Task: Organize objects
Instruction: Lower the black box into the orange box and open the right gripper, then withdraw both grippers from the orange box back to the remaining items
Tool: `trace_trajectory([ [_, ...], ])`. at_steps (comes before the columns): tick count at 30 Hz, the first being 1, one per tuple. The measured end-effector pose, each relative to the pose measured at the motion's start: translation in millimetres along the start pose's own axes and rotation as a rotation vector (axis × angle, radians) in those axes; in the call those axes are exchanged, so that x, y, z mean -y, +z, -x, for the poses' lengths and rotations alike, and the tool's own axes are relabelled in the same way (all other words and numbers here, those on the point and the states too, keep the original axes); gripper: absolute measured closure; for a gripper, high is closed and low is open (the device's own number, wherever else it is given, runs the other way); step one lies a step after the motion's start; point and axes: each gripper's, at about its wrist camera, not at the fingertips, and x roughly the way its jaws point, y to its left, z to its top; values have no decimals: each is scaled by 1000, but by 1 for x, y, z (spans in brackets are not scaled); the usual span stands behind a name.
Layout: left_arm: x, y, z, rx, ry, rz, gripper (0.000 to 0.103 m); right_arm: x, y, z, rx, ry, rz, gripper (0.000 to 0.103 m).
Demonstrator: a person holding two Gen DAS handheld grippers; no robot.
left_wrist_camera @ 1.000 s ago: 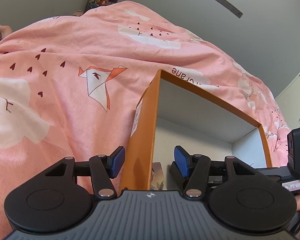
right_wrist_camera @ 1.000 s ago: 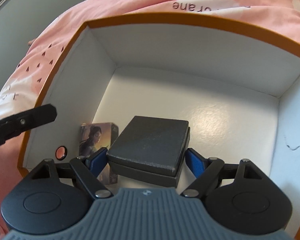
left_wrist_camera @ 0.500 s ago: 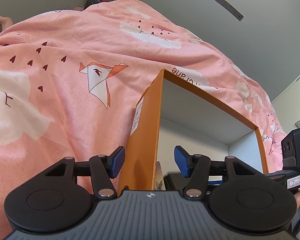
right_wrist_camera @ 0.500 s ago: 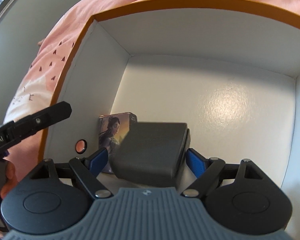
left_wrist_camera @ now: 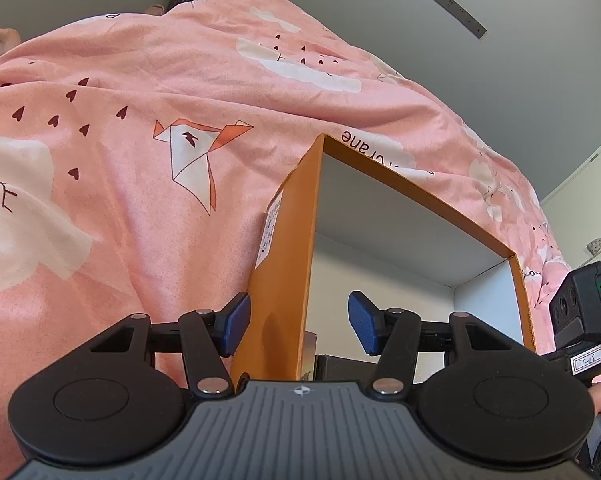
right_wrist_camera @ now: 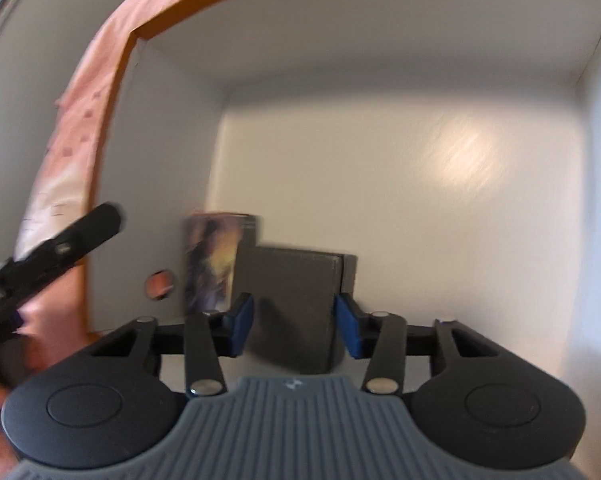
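Right wrist view, blurred: my right gripper (right_wrist_camera: 294, 326) clamps the dark grey box (right_wrist_camera: 290, 300) inside the white-lined orange box (right_wrist_camera: 380, 120), beside an illustrated card box (right_wrist_camera: 210, 260). Only the left wrist view shows the pink bedsheet (left_wrist_camera: 120, 180) outside, and my left gripper (left_wrist_camera: 298, 326), fingers apart, empty, straddling the orange wall (left_wrist_camera: 284, 280).

Both grippers share a build: ribbed grey housing, two round black discs, black linkage arms with silver screws, blue fingertip pads. The left gripper (left_wrist_camera: 298, 324) shows crisply; the right gripper (right_wrist_camera: 294, 328) is blurred, though apparently identical.
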Motion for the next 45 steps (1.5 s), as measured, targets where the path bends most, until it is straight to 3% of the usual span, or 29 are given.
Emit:
trace_trajectory([
  [4,0,1,0,0,4,1,40,-1,-1,0,-3,-14,27,59],
  [8,-2,2,0,2,2,7,40,-12,-2,1,-5,-47,122,53],
  [10,-3,3,0,6,2,9,40,-21,-2,6,30,-86,192,47],
  [14,-3,4,1,15,-4,16,40,-41,2,12,112,-112,307,50],
  [15,-3,4,2,18,-4,17,40,-44,5,11,124,-100,309,52],
  [17,-3,5,3,23,-5,19,40,-49,12,5,143,-84,299,68],
  [20,0,5,4,32,-11,5,40,-55,23,-10,172,-95,278,81],
  [26,-3,7,6,55,-10,18,40,-56,40,-33,166,-99,190,84],
  [34,-9,9,5,57,-10,34,40,-68,38,-43,104,-109,259,84],
  [39,-6,6,7,62,-8,22,40,-63,37,-37,111,-91,239,84],
  [41,-4,5,9,67,-7,17,40,-59,35,-29,126,-81,223,79],
  [45,1,3,11,73,-11,4,40,-48,29,-12,145,-112,211,77],
])
